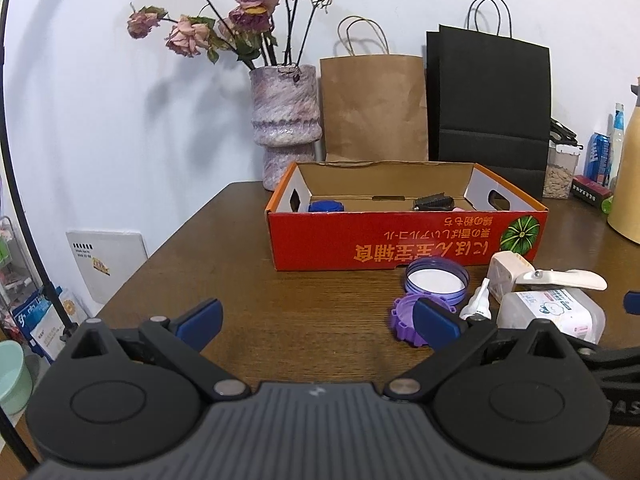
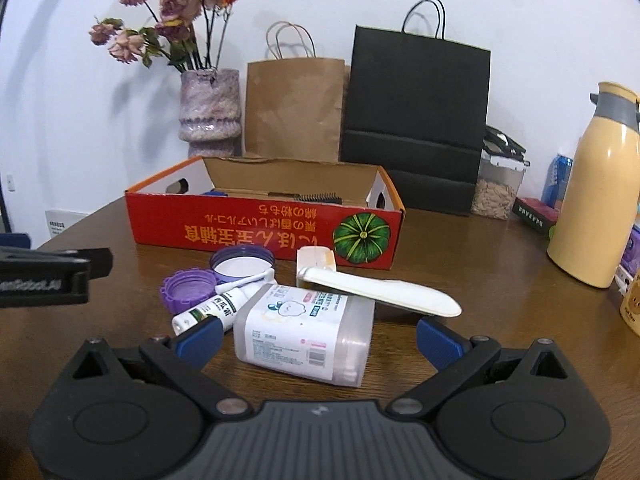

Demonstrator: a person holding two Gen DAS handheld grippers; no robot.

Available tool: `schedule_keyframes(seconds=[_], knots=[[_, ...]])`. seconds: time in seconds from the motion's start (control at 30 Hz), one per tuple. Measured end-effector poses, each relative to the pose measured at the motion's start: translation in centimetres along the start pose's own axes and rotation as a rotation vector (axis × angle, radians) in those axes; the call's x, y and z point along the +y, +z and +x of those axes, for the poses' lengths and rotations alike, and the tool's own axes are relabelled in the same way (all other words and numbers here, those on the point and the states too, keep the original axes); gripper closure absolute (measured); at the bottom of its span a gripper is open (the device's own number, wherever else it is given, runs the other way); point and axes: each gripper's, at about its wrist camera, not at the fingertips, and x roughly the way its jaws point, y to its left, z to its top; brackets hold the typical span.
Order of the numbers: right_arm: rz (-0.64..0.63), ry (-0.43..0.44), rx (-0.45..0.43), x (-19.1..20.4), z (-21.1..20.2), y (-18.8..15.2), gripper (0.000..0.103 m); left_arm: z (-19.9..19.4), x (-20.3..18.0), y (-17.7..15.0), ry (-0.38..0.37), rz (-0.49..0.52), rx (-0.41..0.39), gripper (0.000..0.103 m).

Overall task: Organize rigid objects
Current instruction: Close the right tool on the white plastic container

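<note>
Right wrist: "anRobot.AI" on left tongs [image 2: 52,276]

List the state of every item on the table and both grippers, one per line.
Left gripper: open, empty.
Right gripper: open, empty.
Red box: open on top, a blue lid and a black brush inside.
Plastic container: on its side.
White spatula: resting across the container.
Tube: lying flat.
Purple caps: off, undersides up.
</note>
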Motion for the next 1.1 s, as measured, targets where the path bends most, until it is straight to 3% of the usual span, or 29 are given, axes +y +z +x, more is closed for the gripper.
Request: schedule_keyframes(seconds=[0.33,0.6,0.7,1.1], knots=[[-0.001,-0.110,0.086,1.8,4.6,0.4,0.000,0.3,1.0,0.2,0.031,-0.055,0.019,0.000],[0.018,-0.127,0.112,1.4,6.3,0.6,0.004,0.4,1.0,0.1,0.032,-0.050,0.022,0.000],[0.019,-0.100,0.122,1.3,6.7,0.6,0.017,0.4,0.9,0.1,0.030,-0.049,0.024,0.000],[0.023,0.019,0.070,-0.6,4.2,-0.2,0.021,0.8,0.8,-0.2,0.039,-0.045,0.039,0.000]])
